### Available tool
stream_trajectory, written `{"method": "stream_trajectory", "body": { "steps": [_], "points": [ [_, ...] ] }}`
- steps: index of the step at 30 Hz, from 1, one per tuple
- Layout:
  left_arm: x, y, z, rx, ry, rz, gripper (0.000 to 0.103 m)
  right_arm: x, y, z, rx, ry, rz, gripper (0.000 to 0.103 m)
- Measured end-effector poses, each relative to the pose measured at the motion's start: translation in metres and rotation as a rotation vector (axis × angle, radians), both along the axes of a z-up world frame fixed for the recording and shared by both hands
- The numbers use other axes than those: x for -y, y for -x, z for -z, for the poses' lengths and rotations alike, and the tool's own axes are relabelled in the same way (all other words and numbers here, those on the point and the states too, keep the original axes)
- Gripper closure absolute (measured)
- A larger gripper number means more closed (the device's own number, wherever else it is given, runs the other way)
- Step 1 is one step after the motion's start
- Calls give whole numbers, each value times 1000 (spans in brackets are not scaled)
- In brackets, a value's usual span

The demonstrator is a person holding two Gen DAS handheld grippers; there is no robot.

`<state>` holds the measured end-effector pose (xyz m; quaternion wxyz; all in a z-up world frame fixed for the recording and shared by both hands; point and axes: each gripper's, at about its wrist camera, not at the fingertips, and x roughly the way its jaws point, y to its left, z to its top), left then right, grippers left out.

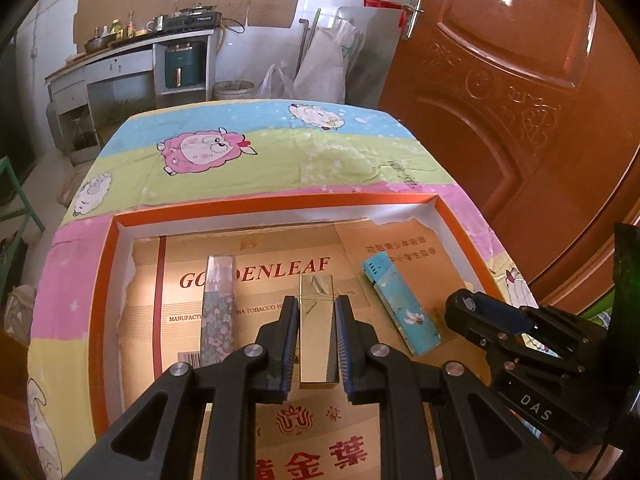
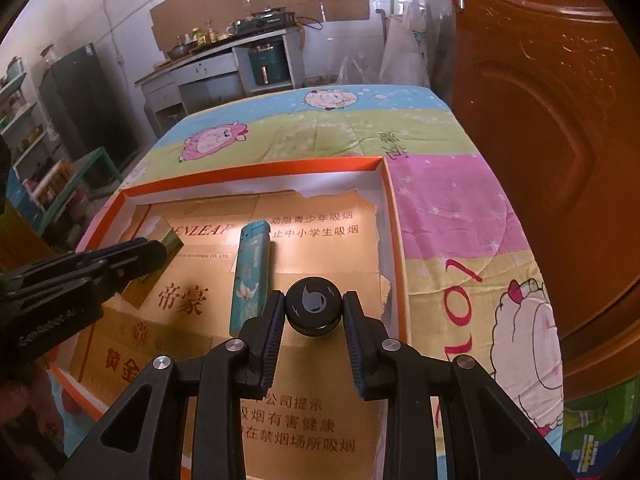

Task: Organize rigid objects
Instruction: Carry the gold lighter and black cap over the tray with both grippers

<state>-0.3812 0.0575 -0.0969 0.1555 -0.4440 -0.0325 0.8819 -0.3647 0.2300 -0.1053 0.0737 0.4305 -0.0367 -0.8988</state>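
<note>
A tray (image 1: 108, 320) sits on the bench (image 1: 280, 164), near its front edge, with a cardboard sheet (image 1: 256, 272) lying flat inside it. On the sheet, from left to right in the left wrist view, lie a tube (image 1: 218, 308), a metal lighter (image 1: 318, 336) and a second lighter (image 1: 402, 304), each pointing away towards the tray's far wall. The left claw (image 1: 317, 312) straddles the metal lighter. The right claw (image 2: 314, 312), right of the second lighter and near the tray's right wall, has a round cap (image 2: 314, 310) between its pads. A door (image 1: 520, 100) stands to the right of the bench; a kitchen counter (image 1: 132, 52) lies behind it.

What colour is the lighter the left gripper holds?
Shiny gold, mirror-like; the lighter shows best in the left wrist view, between the left gripper pads.
</note>
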Motion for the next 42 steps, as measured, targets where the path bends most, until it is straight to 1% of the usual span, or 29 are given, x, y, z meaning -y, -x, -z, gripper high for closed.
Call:
{"method": "stream_trajectory", "body": {
  "steps": [10,16,23,28,35,40,42],
  "points": [
    [-2,10,3,15,-2,-1,84,-1,12,-3,-16,-10,1,73],
    [-5,19,6,33,3,0,84,-1,21,-4,-10,-18,-4,73],
    [-6,23,15,62,6,-1,84,0,25,2,3,-19,-13,73],
    [-7,25,19,68,10,3,84,1,28,7,15,-25,-19,73],
    [-6,26,22,86,-7,3,83,3,29,12,23,-41,-19,73],
    [-1,28,25,109,-47,-6,83,3,29,12,22,-41,-19,72],
    [-1,28,24,107,-49,-7,80,4,29,13,21,-43,-20,72]
  ]
}}
